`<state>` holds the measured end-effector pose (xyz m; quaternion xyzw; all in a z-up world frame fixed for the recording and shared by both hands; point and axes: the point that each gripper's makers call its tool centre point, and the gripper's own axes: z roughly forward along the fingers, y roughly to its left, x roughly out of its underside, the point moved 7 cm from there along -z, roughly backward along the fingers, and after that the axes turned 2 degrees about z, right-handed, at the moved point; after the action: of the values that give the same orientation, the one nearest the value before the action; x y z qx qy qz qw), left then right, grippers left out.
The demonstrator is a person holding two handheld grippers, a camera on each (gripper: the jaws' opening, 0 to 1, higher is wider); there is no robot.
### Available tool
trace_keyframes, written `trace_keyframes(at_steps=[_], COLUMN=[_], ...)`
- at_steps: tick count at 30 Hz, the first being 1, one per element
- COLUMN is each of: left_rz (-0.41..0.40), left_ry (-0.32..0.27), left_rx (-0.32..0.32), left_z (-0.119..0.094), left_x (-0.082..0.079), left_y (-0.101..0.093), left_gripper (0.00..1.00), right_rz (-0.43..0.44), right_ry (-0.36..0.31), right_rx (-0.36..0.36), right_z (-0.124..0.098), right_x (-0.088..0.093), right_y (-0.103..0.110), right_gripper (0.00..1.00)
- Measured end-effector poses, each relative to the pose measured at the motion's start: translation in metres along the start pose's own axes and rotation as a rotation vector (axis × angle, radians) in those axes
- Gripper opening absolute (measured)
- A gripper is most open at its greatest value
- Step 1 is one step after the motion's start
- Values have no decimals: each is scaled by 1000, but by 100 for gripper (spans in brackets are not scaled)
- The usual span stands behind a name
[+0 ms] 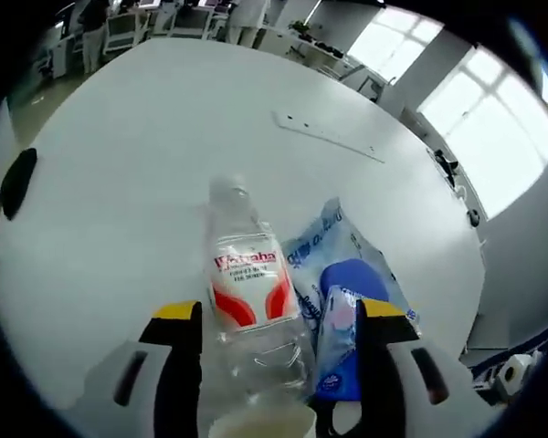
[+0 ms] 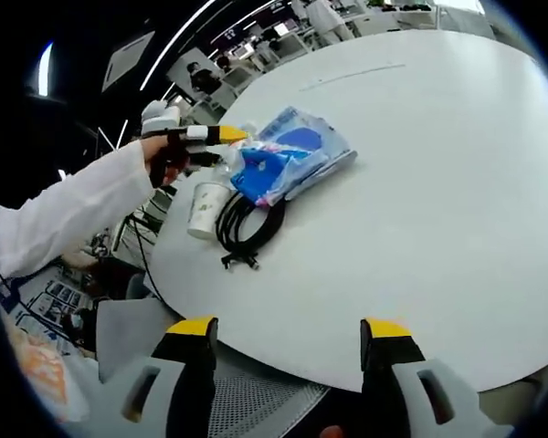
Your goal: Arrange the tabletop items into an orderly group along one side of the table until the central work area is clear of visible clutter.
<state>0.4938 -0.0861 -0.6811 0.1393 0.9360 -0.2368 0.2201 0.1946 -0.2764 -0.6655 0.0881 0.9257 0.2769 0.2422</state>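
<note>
1. White round table in an open office w/ big windows; desks and ppl far behind.
2. Progress, my read: mostly done. Items sit grouped at one edge of the table; centre looks bare apart from a thin flat strip lying well away from the group.
3. Group, rel. to the bottle: clear water bottle w/ red-white label lies on its side; blue-print plastic bag touches it on one side, w/ a blue pouch inside.
4. Paper cup stands just beside the bottle at the table edge; coiled black cable sits next to the cup, partly under the bag.
5. Left gripper: jaws wide, straddling bottle + bag end. Can't tell if either jaw touches; nothing clamped as far as I see. Right gripper view shows it from the side, held by a hand in a white sleeve.
6. Right gripper: jaws wide, empty, hanging off the near table edge, well apart from the bottle.
7. Left to do (guess): square up bottle/bag, maybe tuck the cable in tighter; move the strip over if it's loose — can't tell if it's fixed to the table.
8. In the way: cup rim shows right under the left jaws, near the bottle base → tip risk. Bottle is round, may roll.
9. Black object at the far table edge, well apart from the bottle; unclear what it is.
</note>
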Motion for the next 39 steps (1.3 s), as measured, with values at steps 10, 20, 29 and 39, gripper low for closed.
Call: trace_keyframes(at_steps=[10,20,29,39], left_rz=[-31,146,240,181], left_ry=[-24,-41,-55,-65], left_rx=[-32,-145,-182,-171], left_z=[11,17,22,18], left_x=[-6,-5,-5,-10], left_y=[5,8,6,10], left_gripper=[62,54,52,40], right_rz=[28,30,23,36], right_ry=[-7,-10,-12,-46], right_rx=[6,-8,-14,3], right_z=[2,9,6,-8], right_x=[2,-5,-6,-6], right_y=[-7,-7,-10,-17], right_gripper=[65,64,64,63])
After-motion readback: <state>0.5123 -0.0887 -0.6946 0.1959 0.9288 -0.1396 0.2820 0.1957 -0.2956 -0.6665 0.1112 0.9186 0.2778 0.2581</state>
